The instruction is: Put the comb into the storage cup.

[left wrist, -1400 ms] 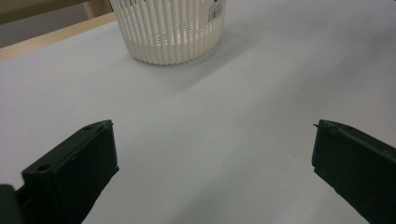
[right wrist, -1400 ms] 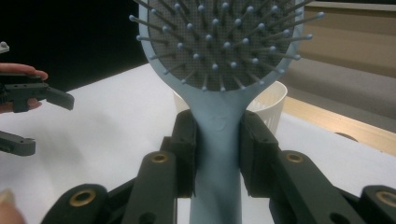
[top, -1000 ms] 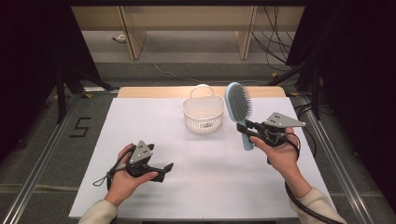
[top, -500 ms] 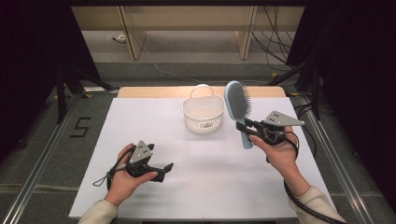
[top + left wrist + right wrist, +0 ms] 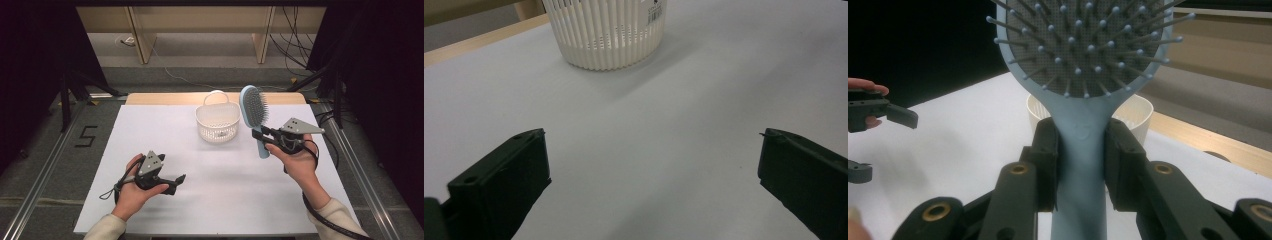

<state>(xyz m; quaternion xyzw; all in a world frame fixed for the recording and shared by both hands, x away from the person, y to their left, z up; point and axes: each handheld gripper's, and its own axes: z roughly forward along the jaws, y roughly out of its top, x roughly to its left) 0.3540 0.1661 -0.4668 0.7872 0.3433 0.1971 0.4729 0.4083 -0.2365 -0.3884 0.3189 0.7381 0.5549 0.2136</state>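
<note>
Brush up, not yet in the basket

The right gripper [image 5: 261, 135] squeezes the brush [image 5: 254, 111] by its handle, above the table [image 5: 150, 130] near its far edge (beside the basket [image 5: 217, 122]). The left gripper [image 5: 176, 179] is open, holding nothing.

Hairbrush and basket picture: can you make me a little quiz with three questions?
1. True or false: the right gripper is shut on the hairbrush handle.
2. What is between the left gripper's jaws: A) basket, B) nothing, C) brush?
3. What colour is the basket?

Key: 1 true. 2 B, open over the bare table. 3 white.
</note>
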